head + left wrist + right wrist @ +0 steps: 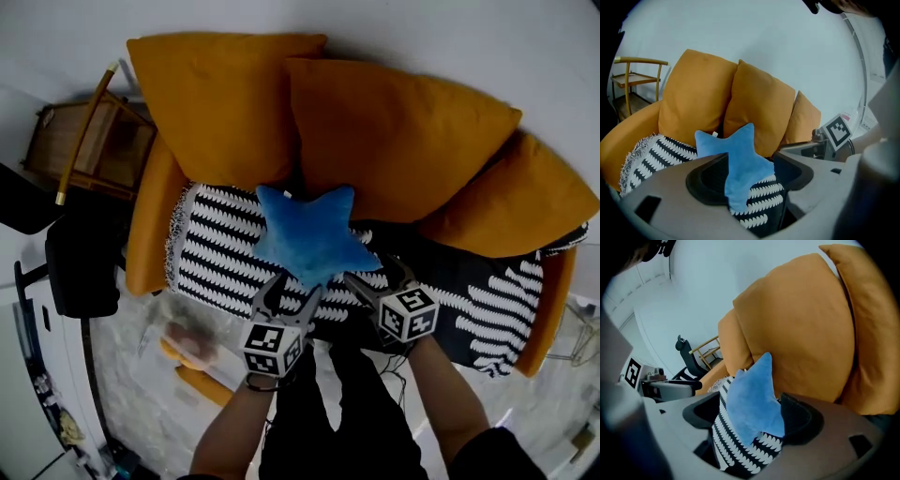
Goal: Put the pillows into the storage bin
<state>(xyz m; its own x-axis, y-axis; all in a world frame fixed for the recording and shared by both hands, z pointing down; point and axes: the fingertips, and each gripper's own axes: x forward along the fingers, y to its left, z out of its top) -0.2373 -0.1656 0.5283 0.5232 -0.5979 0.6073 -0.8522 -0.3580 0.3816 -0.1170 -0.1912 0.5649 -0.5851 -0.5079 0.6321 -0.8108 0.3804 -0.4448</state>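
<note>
A blue star-shaped pillow (309, 234) lies on a black-and-white patterned throw (216, 248) on the seat of an orange sofa. Three big orange cushions (220, 103) (394, 131) (520, 202) lean on the sofa back behind it. My left gripper (292, 292) is open at the star's lower tip, and in the left gripper view the star pillow (740, 159) shows between the spread jaws of that gripper (750, 176). My right gripper (375, 274) is open just right of the star's lower right point. The right gripper view shows the star pillow (752, 401) in line with that gripper (750, 420). No storage bin is in view.
A wooden side table (89, 141) stands left of the sofa, with a black chair (84, 262) in front of it. The sofa's orange arm (150, 225) rises on the left. Marbled floor (141, 384) lies below the seat edge, with an orange object (202, 380) on it.
</note>
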